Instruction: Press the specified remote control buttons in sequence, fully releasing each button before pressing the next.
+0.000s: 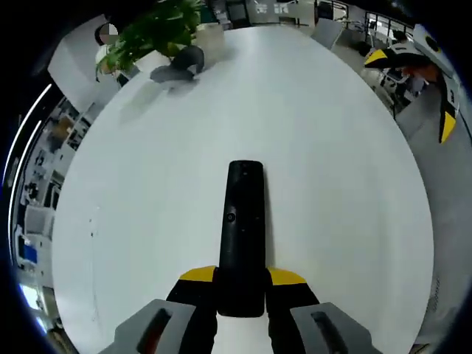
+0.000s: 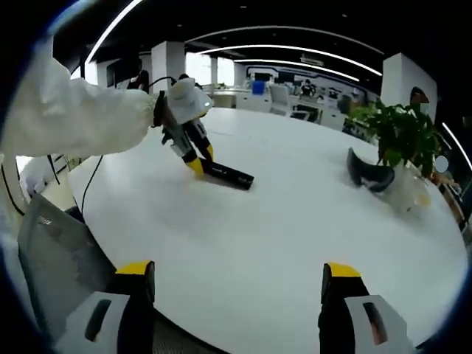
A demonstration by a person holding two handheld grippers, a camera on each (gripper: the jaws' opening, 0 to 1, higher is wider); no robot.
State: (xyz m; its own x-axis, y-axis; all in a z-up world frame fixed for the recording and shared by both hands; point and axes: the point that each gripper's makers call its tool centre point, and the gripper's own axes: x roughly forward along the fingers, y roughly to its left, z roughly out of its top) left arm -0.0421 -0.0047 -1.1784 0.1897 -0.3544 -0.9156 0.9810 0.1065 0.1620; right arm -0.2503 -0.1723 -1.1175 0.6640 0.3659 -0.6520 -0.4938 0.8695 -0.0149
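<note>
A: Where's the remote?

B: Black remote control lies flat on the white tabletop, long axis pointing away from the left gripper. Its near end sits between the yellow-tipped jaws, which are clamped against its sides. The right gripper view shows the same thing from across the tabletop: left gripper angled down onto one end of the remote control, a white sleeve behind it.

A: Right gripper?

B: Right gripper has its jaws spread wide, nothing between them, just bare tabletop. It's near the tabletop's edge, well apart from the remote.

A: Anything in the way?

B: Not around the remote; the surface next to it is bare. On the far side there's a potted plant and just beside it a dark curved object (can't tell what it is). From the right gripper view the plant sits in a pale pot, with the dark object touching or nearly touching it. A grey chair back is at the tabletop's edge by the right gripper. Office desks and ceiling light strips are in the background.
</note>
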